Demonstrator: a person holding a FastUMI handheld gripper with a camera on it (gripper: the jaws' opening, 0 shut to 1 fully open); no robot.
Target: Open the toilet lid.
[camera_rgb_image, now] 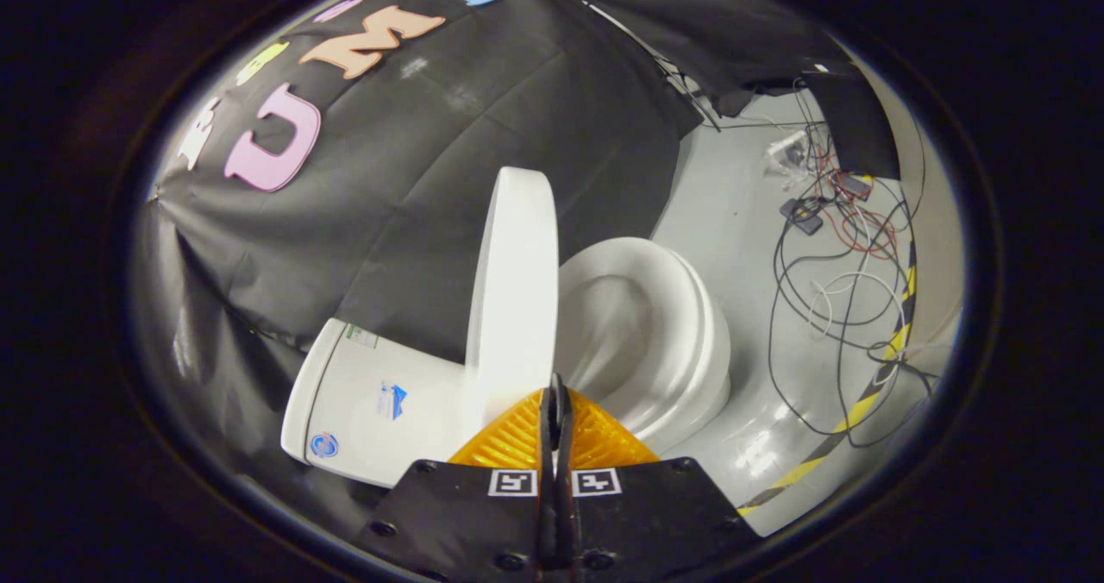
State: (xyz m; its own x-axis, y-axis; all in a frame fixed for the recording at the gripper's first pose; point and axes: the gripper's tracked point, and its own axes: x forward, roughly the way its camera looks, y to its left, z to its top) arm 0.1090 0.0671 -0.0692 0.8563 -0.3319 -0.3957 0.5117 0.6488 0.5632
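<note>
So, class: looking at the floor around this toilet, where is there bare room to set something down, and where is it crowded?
Bare grey floor lies between the toilet bowl and the tangle of cables. Beyond that the cables crowd the floor up to the striped tape. The raised lid stands just ahead of the tongs, whose fingers are closed together on nothing.

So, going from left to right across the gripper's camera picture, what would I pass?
Toilet tank → raised toilet lid, standing up, with the gripper just below it, fingers together on nothing → open toilet seat and bowl → tangle of cables on the floor → yellow-and-black striped tape.
</note>
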